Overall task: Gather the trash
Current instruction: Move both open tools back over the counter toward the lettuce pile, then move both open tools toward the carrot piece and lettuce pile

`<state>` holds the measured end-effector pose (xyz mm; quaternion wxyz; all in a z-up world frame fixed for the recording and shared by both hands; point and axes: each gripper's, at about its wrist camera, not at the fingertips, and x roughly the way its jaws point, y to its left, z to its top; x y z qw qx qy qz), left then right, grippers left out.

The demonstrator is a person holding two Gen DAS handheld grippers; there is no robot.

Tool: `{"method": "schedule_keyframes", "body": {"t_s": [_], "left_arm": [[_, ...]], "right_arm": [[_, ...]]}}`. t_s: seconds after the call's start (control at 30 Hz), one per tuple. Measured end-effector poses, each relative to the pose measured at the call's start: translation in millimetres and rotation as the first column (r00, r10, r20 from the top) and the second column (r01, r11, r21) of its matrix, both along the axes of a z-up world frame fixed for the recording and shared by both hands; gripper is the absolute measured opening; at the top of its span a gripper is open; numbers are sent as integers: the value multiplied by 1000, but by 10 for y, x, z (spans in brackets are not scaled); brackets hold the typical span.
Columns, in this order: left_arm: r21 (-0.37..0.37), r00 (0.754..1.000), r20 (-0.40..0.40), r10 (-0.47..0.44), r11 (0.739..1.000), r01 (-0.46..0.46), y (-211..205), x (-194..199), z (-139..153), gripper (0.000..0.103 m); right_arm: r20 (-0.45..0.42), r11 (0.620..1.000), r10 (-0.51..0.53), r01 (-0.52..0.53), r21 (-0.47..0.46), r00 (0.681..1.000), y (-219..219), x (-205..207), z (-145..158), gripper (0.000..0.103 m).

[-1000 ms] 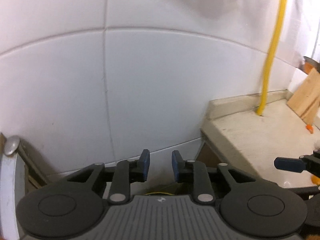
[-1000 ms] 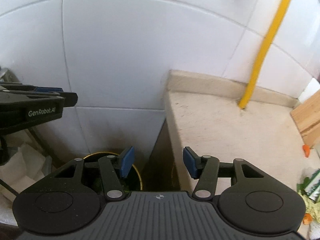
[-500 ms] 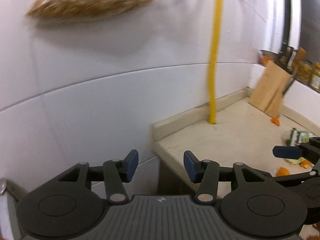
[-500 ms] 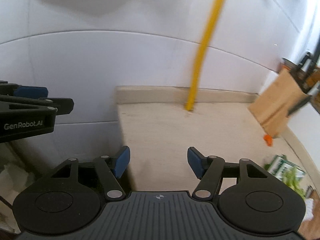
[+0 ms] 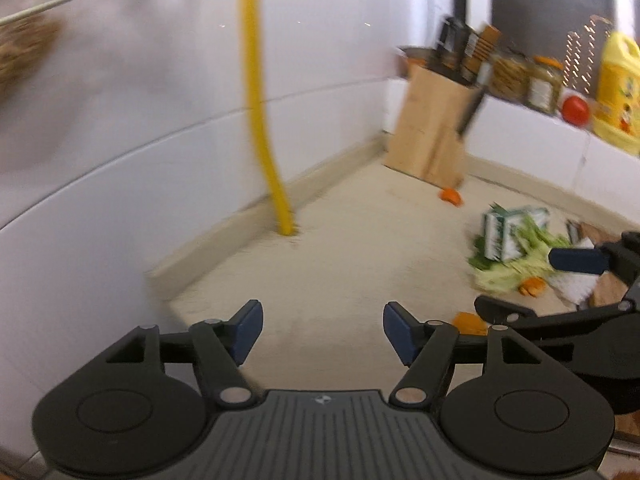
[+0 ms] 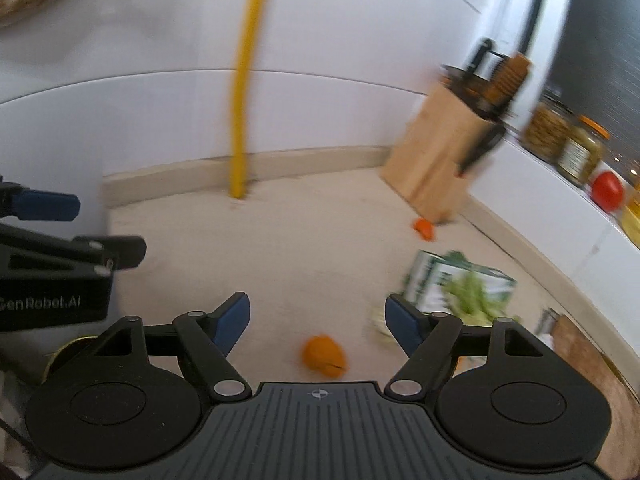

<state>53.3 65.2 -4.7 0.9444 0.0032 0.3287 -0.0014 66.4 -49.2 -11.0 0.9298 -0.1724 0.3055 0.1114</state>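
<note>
Kitchen counter (image 6: 280,264), cleanup barely begun by the look of it. Left gripper (image 5: 322,330) and right gripper (image 6: 318,318) both poised above the surface, jaws wide apart and empty. Still waiting for pickup: an orange peel (image 6: 323,356) lying just ahead of the right gripper, a second orange scrap (image 6: 424,229) at the foot of the knife block (image 6: 440,160), plus a green-and-white carton (image 6: 452,280) tangled with vegetable scraps (image 5: 516,268). Nothing visibly collected; nearest peel the likely first target.

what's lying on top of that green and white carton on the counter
Leafy green scraps drape over the carton, hiding part of its top face. Whatever is under the carton cannot be seen.
</note>
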Motion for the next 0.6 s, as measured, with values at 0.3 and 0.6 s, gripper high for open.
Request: {"method": "schedule_keyframes", "body": {"t_s": [0.3,0.6], "left_arm": [[26,986,-106,-125,991,129,-553,369,-106,62],[26,962,-202,-186,980,195,-826,649,-241,62]], "right_arm": [[-25,990,-144,144,2,989,-551,158,-71,81],[-53,972,-234,234,-2,971,-891,273,-147,81]]}}
